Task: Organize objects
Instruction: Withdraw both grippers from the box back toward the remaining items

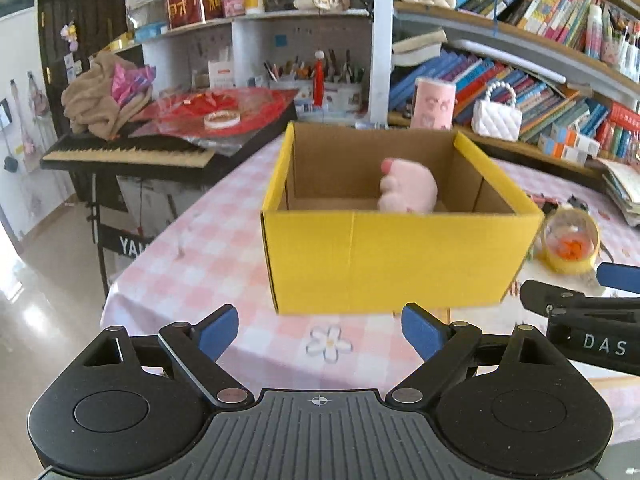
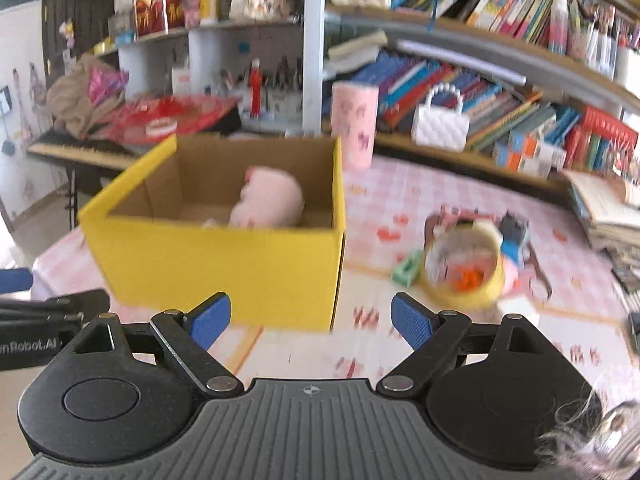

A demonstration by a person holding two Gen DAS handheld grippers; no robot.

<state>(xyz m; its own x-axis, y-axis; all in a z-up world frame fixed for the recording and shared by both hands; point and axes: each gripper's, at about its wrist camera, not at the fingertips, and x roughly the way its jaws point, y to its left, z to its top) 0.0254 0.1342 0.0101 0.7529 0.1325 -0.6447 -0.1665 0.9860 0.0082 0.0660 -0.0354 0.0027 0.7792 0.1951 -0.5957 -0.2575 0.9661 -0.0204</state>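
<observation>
Open-topped yellow cardboard box (image 1: 384, 260) sits on the pink-and-white checked surface (image 1: 208, 256), w/ a pink plush toy (image 1: 408, 188) inside, toward the box's right half in the left wrist view. Right wrist view shows the same plush (image 2: 268, 200) lying on the box floor, box (image 2: 224, 268) to the left of centre.

Left hand-held gripper (image 1: 320, 330) hovers just in front of the box's near wall, blue-padded fingers (image 1: 218, 330) spread apart, nothing between them. Right hand-held gripper (image 2: 310, 318) also has its fingers apart and empty, aimed past the box's right corner; it shows at the right edge of the left view (image 1: 608, 280).

Right of the box, apart from it: round yellow-rimmed clear container w/ orange bits inside (image 2: 464, 268), a small green block (image 2: 406, 270) just beside it. Right view is blurred, so the small items behind the container can't be made out.

Behind: tall pink cylindrical cup (image 2: 354, 124), white quilted mini handbag w/ pearl handle (image 1: 496, 116), bookshelves (image 1: 540, 60), black keyboard (image 1: 128, 154) at left.
</observation>
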